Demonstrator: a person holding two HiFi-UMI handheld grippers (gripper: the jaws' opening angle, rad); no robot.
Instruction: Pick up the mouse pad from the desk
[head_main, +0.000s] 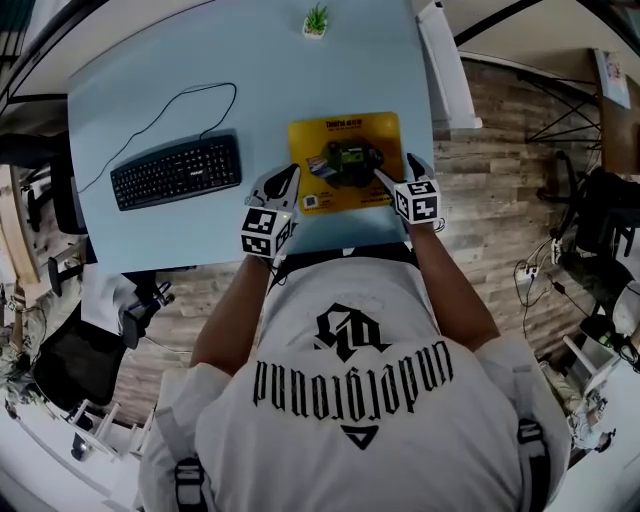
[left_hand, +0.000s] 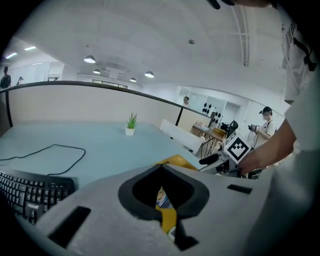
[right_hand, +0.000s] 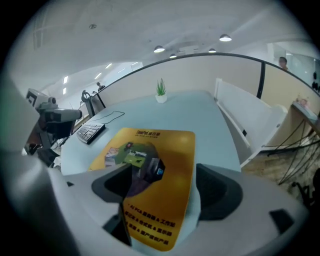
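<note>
Right claw hangs with its jaws spread wide and nothing in them. The mouse pad lies directly beneath, its near edge and right corner under the gap. Left claw has its tips drawn together, pinching nothing I can see, with the pad just ahead of it and to its right.

Here's the worry: that pad looks thin and lies dead flat on the counter. A jaw may find no lip to get under and simply skate across the top. Push too hard and the pad could slide away from the claw over the smooth surface. Catch only a corner and a floppy sheet may sag and peel out. And the left claw, closed as it stands, can't help yet.

The pad itself is yellow-orange with rounded corners. It has a dark, green-tinged picture in the middle, pale lettering on the end nearest the right claw and a title line on the far end.
</note>
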